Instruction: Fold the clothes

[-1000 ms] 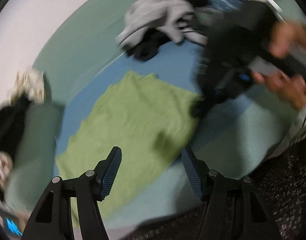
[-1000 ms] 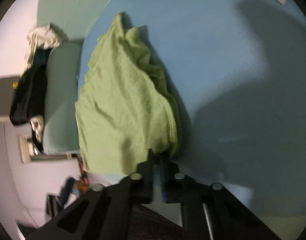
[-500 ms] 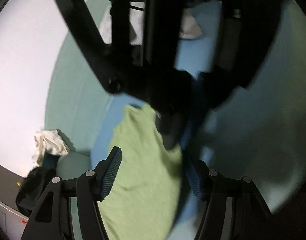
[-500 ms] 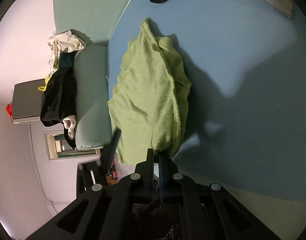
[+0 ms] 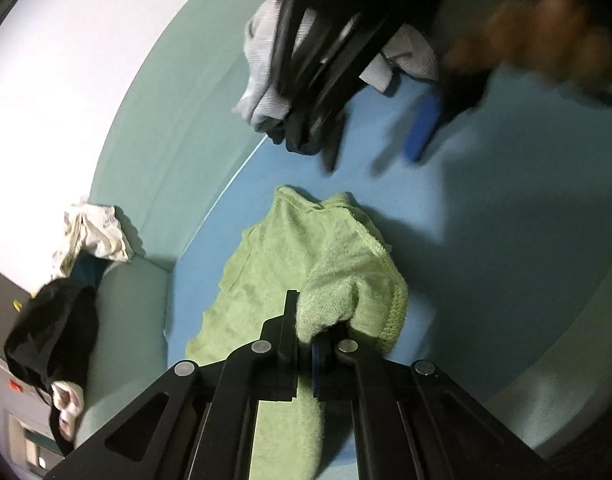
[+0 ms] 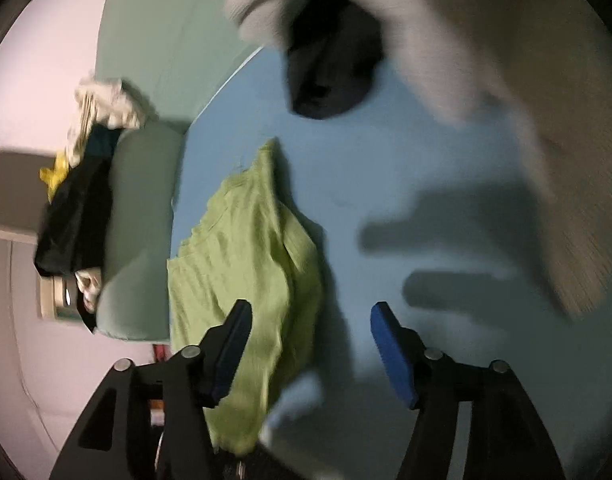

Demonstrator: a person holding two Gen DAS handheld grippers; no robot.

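Note:
A light green knit garment (image 5: 306, 264) lies half folded on the blue bed sheet (image 5: 485, 208). My left gripper (image 5: 304, 332) is shut on a bunched corner of the green garment near its hem. In the right wrist view the same garment (image 6: 250, 256) lies below and left of my right gripper (image 6: 309, 344), which is open and empty above the blue sheet (image 6: 405, 168). The right gripper also shows blurred at the top of the left wrist view (image 5: 385, 120), held by a hand.
A pile of grey and dark clothes (image 5: 266, 80) lies at the far end of the bed; it shows blurred in the right wrist view (image 6: 329, 68). A green pillow (image 6: 142, 232) with black and white clothes (image 6: 78, 208) lies at the left. A wall stands behind.
My left gripper closed on the green garment's corner. My right gripper let go of the garment, opened and moved away toward the far end of the bed.

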